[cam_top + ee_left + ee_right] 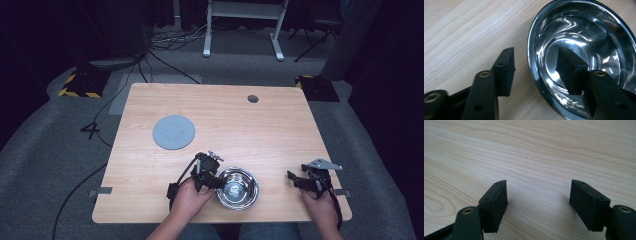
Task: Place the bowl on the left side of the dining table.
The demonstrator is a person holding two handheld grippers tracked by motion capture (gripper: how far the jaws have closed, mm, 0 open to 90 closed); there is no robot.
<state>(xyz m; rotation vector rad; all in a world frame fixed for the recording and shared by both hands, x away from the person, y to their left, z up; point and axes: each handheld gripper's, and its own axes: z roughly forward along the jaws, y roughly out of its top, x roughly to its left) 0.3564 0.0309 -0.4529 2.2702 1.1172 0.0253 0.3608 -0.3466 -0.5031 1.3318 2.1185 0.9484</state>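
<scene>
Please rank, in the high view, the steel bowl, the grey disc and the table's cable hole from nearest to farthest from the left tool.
1. Steel bowl: right at the left tool, whose jaws straddle its rim.
2. Grey disc: farther back, slightly to the left.
3. Cable hole: near the table's far edge, toward the right.

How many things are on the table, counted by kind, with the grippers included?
Steel bowl: 1
Grey round mat: 1
Grippers: 2, the left gripper and the right gripper
Total: 4
</scene>
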